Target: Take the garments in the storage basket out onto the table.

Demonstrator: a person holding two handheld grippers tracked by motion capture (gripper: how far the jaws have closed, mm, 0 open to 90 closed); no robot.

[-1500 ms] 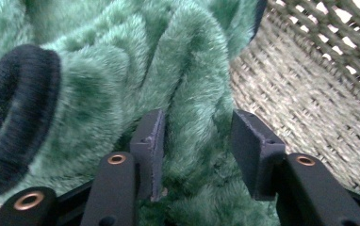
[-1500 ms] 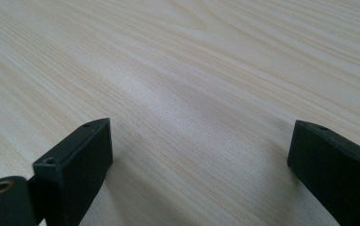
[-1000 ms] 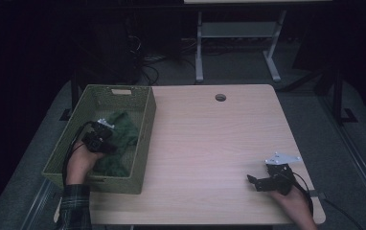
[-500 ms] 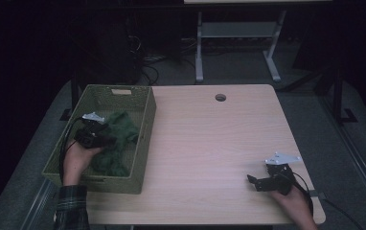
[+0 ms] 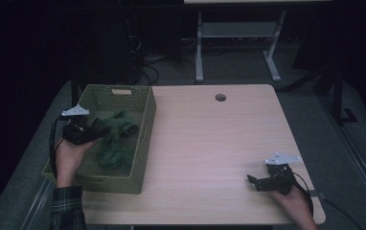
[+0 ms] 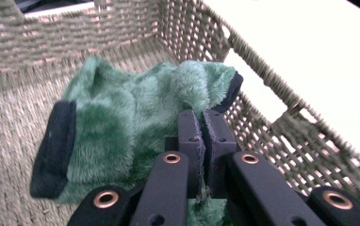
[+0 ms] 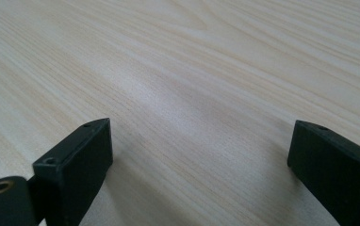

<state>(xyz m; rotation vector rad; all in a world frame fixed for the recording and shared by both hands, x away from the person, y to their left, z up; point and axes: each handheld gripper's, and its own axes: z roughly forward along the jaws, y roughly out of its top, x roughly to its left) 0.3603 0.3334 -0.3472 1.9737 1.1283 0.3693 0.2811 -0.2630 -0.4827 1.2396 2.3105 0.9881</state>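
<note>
Plush green cloth (image 6: pixel 135 122) sits in the wicker basket (image 5: pixel 145 139), bunched right at your left gripper (image 6: pixel 199 127), whose jaws are clamped on a fold. Expect it light, limp and stretchy; pinch near the black trim. Your right gripper (image 5: pixel 262 182) rests released on bare pale tabletop (image 7: pixel 206 70); dark room beyond.

A lab: wooden table (image 5: pixel 210 143) in a dark room (cables (image 5: pixel 152 64) behind).

The fuzzy cloth (image 6: pixel 121 122) was green with black trim; the woven basket (image 5: pixel 142 143) olive; the table (image 5: pixel 210 143) pale woodgrain.
</note>
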